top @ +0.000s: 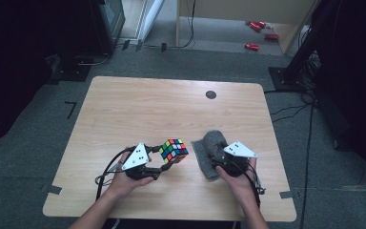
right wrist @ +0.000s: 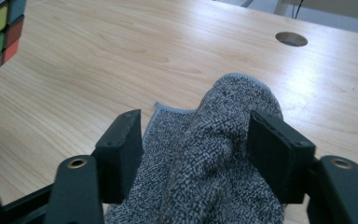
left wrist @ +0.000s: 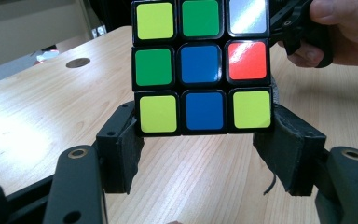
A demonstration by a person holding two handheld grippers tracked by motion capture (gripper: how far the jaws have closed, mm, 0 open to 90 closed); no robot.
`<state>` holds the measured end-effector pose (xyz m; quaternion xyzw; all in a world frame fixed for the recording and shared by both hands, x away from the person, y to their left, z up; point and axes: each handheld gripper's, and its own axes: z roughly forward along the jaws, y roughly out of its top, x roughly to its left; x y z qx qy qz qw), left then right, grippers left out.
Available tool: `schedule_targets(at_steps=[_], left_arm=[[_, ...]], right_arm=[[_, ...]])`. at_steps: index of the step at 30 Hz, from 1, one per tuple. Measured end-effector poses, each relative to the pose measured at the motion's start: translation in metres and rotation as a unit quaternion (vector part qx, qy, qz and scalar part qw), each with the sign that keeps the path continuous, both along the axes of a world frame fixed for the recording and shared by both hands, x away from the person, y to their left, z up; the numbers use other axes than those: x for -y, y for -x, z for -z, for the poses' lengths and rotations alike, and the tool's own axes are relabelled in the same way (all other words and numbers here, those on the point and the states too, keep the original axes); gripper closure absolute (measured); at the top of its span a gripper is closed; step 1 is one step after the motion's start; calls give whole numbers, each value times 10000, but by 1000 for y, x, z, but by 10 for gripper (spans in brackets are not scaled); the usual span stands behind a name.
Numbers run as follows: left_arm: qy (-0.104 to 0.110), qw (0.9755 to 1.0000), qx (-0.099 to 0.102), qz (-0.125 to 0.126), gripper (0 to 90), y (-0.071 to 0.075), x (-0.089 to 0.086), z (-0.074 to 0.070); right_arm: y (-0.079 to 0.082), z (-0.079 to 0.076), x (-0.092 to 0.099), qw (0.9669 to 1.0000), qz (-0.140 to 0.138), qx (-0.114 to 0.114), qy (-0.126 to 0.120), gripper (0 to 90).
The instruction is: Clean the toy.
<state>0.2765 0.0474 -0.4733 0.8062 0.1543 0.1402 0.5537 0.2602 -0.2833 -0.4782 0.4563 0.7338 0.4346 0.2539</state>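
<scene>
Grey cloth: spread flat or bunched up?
Bunched: the grey cloth humps up between the right gripper's jaws, one corner lying flat on the table.

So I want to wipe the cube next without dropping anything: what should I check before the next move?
1. Left gripper clamped on the cube: ok, jaws grip its bottom row.
2. Cube lifted off the table: ok.
3. Right gripper pinching the cloth: cannot tell; a raised fold sits between the jaws, one pad touches, a gap shows at the other.
4. Cloth off the table: not ok, most of it lies flat.
5. Path from cloth to cube clear: ok.
</scene>
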Motion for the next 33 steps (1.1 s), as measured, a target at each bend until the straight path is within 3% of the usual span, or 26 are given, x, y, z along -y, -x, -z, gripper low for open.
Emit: schedule_targets(at_steps=[4, 13, 17, 23, 28, 33], left_arm=[[15, 10000, -27, -57, 351, -1, -1, 0], [41, 9999, -47, -116, 351, -2, -2, 1], [62, 9999, -43, -121, 351, -2, -2, 0], [63, 9999, -40, -126, 351, -2, -2, 1], [54, 9999, -33, -120, 351, -1, -2, 1], [41, 10000, -19, -77, 351, -1, -1, 1]], right_arm=[[-2, 3, 2, 9998, 6, -189, 4, 406], [-7, 14, -1, 9974, 165, -575, 390, 417], [-10, 18, 1, 9956, 288, -839, 288, 473], [-12, 23, -3, 9925, 300, -1085, 486, 578], [-12, 19, 0, 9931, 262, -1101, 315, 706], [-5, 3, 5, 9967, 254, -737, -230, 736]])
